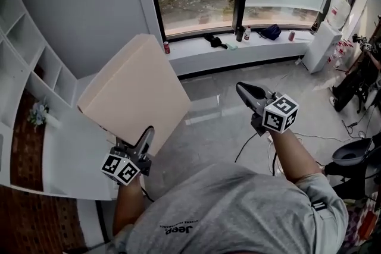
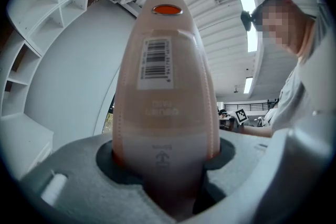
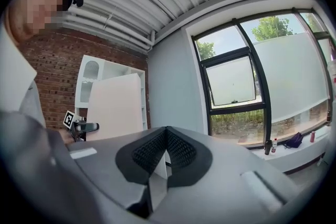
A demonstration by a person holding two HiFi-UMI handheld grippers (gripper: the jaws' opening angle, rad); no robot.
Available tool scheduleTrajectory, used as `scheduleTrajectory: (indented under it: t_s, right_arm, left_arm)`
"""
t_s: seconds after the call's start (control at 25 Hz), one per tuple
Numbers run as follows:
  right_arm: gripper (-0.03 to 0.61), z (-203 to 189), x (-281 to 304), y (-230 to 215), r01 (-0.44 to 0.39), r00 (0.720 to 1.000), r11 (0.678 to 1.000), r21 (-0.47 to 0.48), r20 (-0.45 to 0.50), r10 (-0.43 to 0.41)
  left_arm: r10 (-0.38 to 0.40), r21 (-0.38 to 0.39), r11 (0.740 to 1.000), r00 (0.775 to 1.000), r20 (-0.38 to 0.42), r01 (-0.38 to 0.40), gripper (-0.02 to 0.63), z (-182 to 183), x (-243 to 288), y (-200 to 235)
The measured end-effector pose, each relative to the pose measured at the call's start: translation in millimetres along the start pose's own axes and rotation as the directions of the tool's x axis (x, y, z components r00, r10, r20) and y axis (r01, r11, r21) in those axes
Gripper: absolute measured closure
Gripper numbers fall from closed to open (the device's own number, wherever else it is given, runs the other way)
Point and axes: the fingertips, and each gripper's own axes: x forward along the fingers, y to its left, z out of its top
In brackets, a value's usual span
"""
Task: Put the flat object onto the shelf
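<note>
The flat object is a large, thin beige box [image 1: 134, 89]. It is held tilted in the air just right of the white shelf unit [image 1: 36, 68]. My left gripper [image 1: 143, 141] is shut on its lower edge. In the left gripper view the box [image 2: 165, 86] rises straight out of the jaws and shows a barcode label and an orange dot, with the shelf's compartments [image 2: 31, 34] at the left. My right gripper [image 1: 253, 97] hangs over the floor to the right, shut on nothing. The right gripper view shows the box [image 3: 115, 105] in front of the shelf [image 3: 100, 73].
A curved white lower ledge [image 1: 71, 151] of the shelf lies under the box, with a small flower bunch [image 1: 37, 113] on it. The window sill [image 1: 238, 44] holds a can, bottles and a dark bag. A white cabinet [image 1: 321, 44], cables and dark equipment [image 1: 357, 157] stand at the right.
</note>
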Motion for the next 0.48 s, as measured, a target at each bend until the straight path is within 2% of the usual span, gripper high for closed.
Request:
scheduleTrajectory:
  t_s: [0.24, 0.48]
  right_arm:
    - [0.574, 2.4, 82.5, -11.3, 0.014, 1.0, 1.0, 0.012, 0.003, -0.014]
    - [0.574, -5.9, 131.7, -28.7, 0.024, 0.999, 1.0, 0.02, -0.022, -0.024]
  left_arm:
    - [0.001, -0.006, 1.0, 1.0, -0.025, -0.002, 0.327, 14.7, 13.7, 82.2]
    - [0.004, -0.024, 1.0, 0.999, -0.036, -0.005, 0.328, 14.9, 32.0, 133.8]
